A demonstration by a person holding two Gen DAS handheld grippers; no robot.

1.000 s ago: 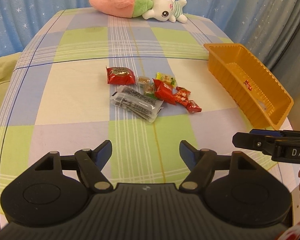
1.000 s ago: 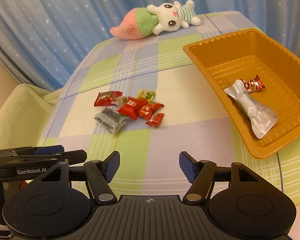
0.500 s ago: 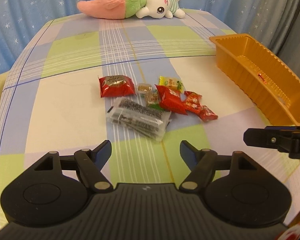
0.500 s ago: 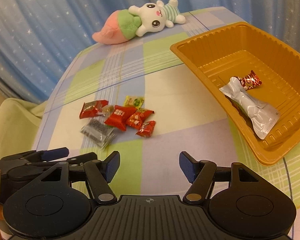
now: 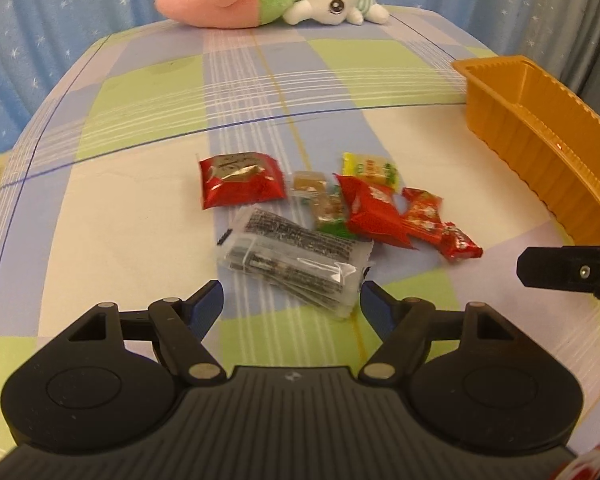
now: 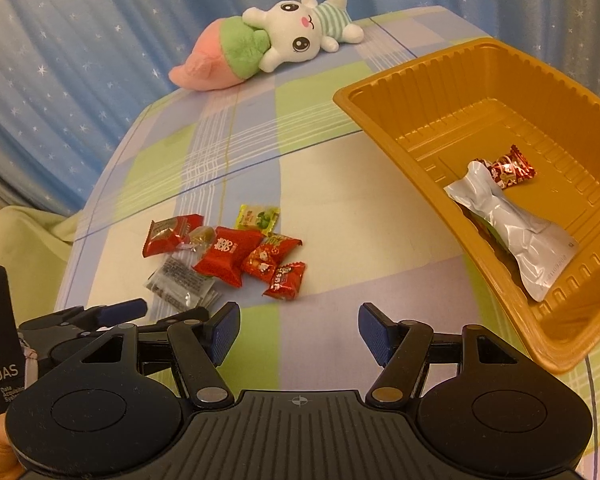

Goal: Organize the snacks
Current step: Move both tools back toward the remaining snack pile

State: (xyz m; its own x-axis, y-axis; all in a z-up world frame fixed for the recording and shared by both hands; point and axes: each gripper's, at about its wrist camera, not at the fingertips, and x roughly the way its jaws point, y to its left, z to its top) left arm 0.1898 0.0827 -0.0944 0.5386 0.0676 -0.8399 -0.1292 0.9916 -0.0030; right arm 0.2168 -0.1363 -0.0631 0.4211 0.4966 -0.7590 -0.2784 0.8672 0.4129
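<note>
We note both the left gripper (image 5: pixel 291 300) and right gripper (image 6: pixel 299 334) released and empty above the snack pile (image 5: pixel 332 216), orange tray (image 6: pixel 440 120) at the table's right edge.

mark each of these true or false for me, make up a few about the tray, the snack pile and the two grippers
1. The orange tray already holds a silver pouch and a small red candy. True.
2. The left gripper is shut on the clear seaweed packet. False: it is open and holds nothing; the packet lies on the cloth.
3. A plush bunny lies at the table's far edge. True.
4. The yellow-green candy is inside the tray. False: it lies in the pile on the cloth.
5. The right gripper is empty. True.
</note>
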